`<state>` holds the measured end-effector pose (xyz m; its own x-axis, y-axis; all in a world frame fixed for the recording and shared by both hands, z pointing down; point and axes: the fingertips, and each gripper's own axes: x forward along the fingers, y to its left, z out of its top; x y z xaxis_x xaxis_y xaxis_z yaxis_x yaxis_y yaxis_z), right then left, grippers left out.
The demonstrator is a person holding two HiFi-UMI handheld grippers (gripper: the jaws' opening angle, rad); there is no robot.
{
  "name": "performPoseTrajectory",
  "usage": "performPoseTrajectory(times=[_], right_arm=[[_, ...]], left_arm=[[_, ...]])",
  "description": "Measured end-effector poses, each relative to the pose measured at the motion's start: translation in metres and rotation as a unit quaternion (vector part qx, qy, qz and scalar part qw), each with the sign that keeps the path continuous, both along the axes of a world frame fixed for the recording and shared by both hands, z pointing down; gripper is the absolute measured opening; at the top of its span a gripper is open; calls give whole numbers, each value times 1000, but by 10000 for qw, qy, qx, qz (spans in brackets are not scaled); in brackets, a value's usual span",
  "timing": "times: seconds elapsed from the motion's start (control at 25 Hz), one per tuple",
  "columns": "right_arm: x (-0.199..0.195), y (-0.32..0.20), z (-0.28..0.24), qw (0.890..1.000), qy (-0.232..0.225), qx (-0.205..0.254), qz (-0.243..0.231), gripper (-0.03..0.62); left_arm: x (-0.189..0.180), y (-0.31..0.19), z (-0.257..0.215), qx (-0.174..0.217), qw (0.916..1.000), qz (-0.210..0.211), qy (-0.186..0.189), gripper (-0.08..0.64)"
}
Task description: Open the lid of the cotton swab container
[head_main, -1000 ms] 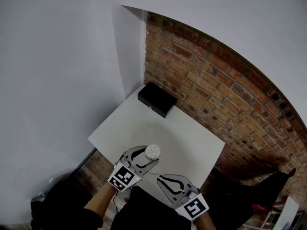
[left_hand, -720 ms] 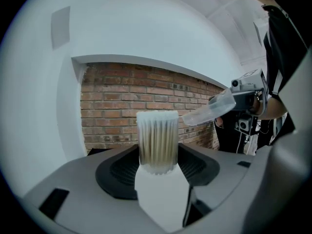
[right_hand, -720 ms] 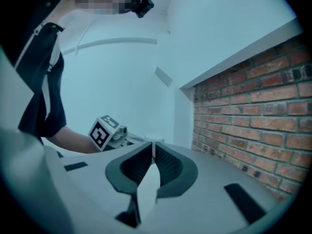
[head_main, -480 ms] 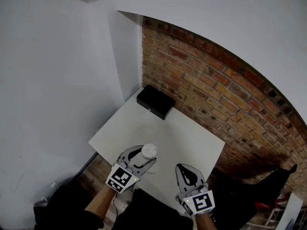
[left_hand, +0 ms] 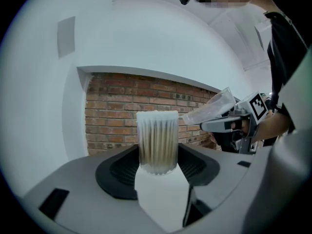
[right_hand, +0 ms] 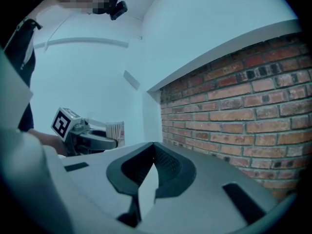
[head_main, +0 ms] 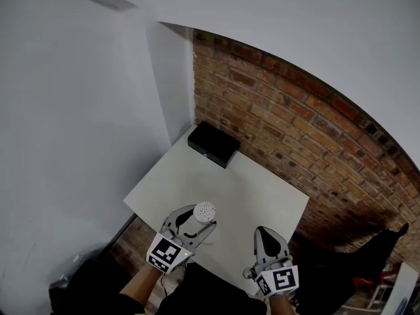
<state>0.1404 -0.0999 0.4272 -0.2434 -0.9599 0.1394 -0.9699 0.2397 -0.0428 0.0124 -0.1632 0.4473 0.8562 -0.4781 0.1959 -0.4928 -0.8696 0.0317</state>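
Gaping clear container point(left_hand: 157, 168) of upright swabs point(left_hand: 157, 130) (lid point(left_hand: 210, 106) off)

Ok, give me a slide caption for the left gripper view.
Left tongs grip the open cotton swab container; right tongs hold its clear lid aside.

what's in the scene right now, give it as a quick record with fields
left gripper: shut on the cotton swab container, held upright
container top: uncovered, swab tips showing
right gripper: shut on the clear lid, off to the container's side
table: white, black box at its far edge
backdrop: brick wall
task state: lid off
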Motion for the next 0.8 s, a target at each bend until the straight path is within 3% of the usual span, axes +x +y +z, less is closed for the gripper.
performPoseTrajectory(times=[0.32,0.8], right_arm=[[8,9,-1,9990,221,190,344,20],[-3,3,8,9997,206,50,100,20]], left_arm=[[4,20,3,-70,9997,-229,4,255],[10,19,10,-92,9996,-208,-142,255]])
